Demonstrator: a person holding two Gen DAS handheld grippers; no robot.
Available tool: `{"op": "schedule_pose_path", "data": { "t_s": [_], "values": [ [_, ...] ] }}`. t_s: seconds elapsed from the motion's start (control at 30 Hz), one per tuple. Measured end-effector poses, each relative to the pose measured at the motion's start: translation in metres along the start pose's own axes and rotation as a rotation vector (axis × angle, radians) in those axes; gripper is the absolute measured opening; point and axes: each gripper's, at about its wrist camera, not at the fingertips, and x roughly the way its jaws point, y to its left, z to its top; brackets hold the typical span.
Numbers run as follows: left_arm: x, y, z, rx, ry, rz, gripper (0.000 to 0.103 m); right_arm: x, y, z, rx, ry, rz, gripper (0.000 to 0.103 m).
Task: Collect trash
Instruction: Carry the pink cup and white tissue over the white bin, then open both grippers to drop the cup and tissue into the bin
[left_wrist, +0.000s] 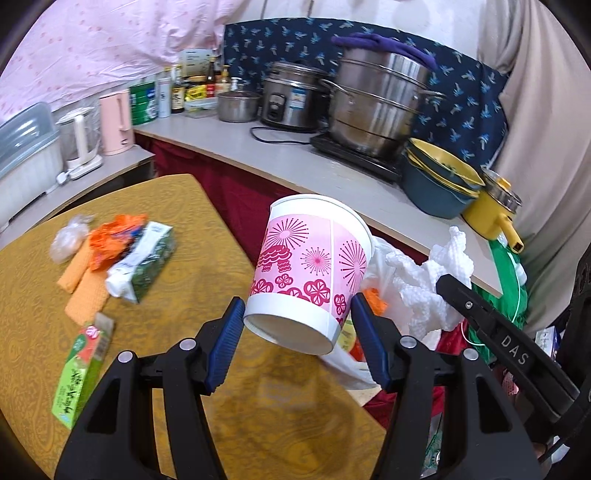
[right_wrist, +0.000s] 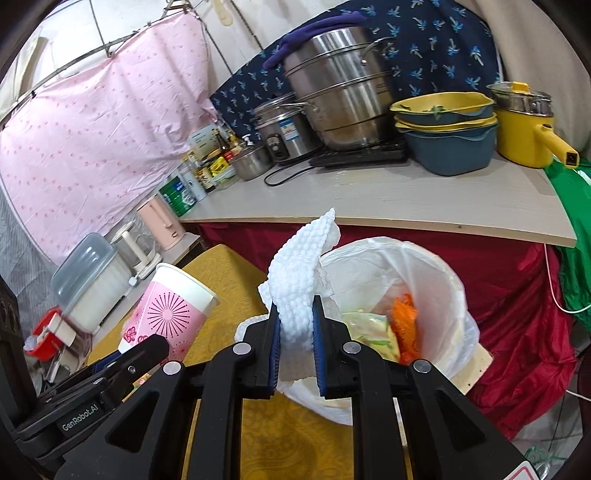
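My left gripper (left_wrist: 297, 314) is shut on a pink-and-white paper cup (left_wrist: 314, 266), held tilted above the yellow table's right edge; the cup also shows in the right wrist view (right_wrist: 166, 314). My right gripper (right_wrist: 295, 314) is shut on a crumpled white paper towel (right_wrist: 301, 273), held over the near rim of a bin lined with a white bag (right_wrist: 436, 280). The towel also shows in the left wrist view (left_wrist: 432, 273). Orange and pale wrappers (right_wrist: 404, 325) lie inside the bin.
On the yellow table (left_wrist: 177, 332) lie a green tissue pack (left_wrist: 142, 266), orange wrapper (left_wrist: 114, 240), clear plastic bag (left_wrist: 68, 240), orange cloth (left_wrist: 81, 288) and green carton (left_wrist: 83, 369). The counter behind holds pots (left_wrist: 380, 103), bowls (left_wrist: 439, 181) and a yellow pot (left_wrist: 495, 210).
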Motion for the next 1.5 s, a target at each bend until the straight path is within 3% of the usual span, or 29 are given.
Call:
{"op": "schedule_pose_path", "data": {
  "t_s": [0.37,0.7,0.87,1.1,1.5],
  "values": [
    [0.042,-0.057,0.000,0.070,0.061,-0.052,0.057,0.002,-0.048,0.007,0.050,-0.007,-0.043,0.014],
    [0.080,-0.079,-0.002,0.099,0.126,-0.065,0.057,0.017,-0.079,0.010,0.089,0.005,-0.069,0.015],
    [0.092,-0.078,-0.002,0.084,0.154,-0.060,0.058,0.027,-0.081,0.011,0.094,0.017,-0.066,0.020],
    [0.095,-0.068,0.001,0.061,0.149,-0.037,0.074,0.032,-0.073,0.015,0.094,0.000,-0.062,0.035],
    [0.078,-0.039,0.002,0.026,0.118,0.002,0.074,0.027,-0.042,0.016,0.063,-0.010,-0.043,0.046]
  ]
}}
